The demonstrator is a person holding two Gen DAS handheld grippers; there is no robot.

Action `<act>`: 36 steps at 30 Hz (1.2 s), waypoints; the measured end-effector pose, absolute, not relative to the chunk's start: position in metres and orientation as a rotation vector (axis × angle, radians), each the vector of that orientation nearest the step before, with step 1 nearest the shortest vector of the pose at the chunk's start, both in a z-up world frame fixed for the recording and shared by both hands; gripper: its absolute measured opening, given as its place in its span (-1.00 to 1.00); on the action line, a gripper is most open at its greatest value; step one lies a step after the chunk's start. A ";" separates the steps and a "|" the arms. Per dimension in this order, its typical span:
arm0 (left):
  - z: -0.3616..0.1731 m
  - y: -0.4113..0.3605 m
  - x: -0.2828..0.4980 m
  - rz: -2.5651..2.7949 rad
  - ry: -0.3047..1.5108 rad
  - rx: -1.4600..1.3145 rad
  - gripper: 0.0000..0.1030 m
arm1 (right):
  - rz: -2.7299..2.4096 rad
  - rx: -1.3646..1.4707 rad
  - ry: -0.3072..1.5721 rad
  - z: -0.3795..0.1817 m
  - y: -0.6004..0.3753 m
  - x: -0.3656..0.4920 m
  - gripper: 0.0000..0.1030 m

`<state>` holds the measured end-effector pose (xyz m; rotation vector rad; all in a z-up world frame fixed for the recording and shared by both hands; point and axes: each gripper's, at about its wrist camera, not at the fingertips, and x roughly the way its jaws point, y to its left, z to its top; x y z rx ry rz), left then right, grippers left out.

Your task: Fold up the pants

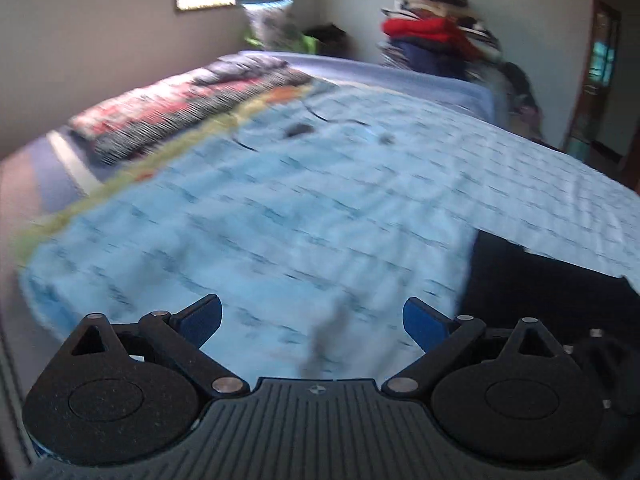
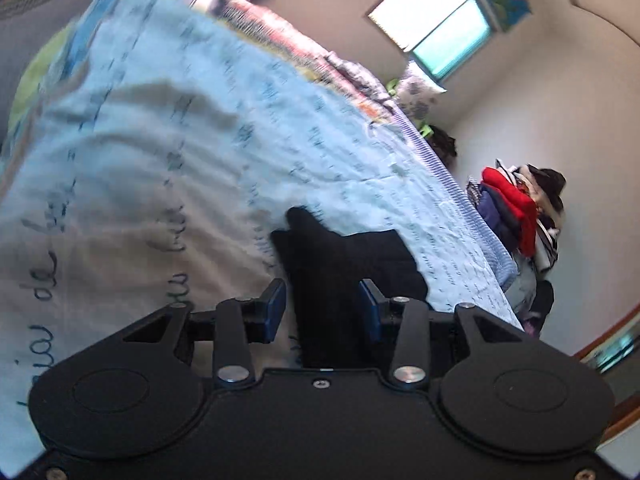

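On the bed's light-blue script-printed quilt [image 1: 280, 200], dark black cloth pants [image 2: 352, 260] lie straight ahead between the right hand-held gripper's [image 2: 322, 306] parted fingers, rightward of the left hand-held gripper [image 1: 312, 316], also spread apart.

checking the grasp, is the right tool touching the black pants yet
Cannot tell: in the right wrist view the black fabric pants lie between the right tool's open fingers, contact unclear.

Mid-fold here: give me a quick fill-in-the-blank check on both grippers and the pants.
1. The left gripper has its jaws ____.
2. The pants are ____ in colour.
3. Between the right gripper fingers lies the ____.
4. The pants lie on a light ____ bedspread.

Missing words: open; black; pants; blue
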<state>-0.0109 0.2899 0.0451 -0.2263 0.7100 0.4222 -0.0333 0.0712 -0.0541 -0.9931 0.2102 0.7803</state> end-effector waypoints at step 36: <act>-0.045 0.268 0.143 -0.066 0.811 -0.838 -0.62 | 0.749 -0.162 0.498 0.016 -0.025 0.068 -0.71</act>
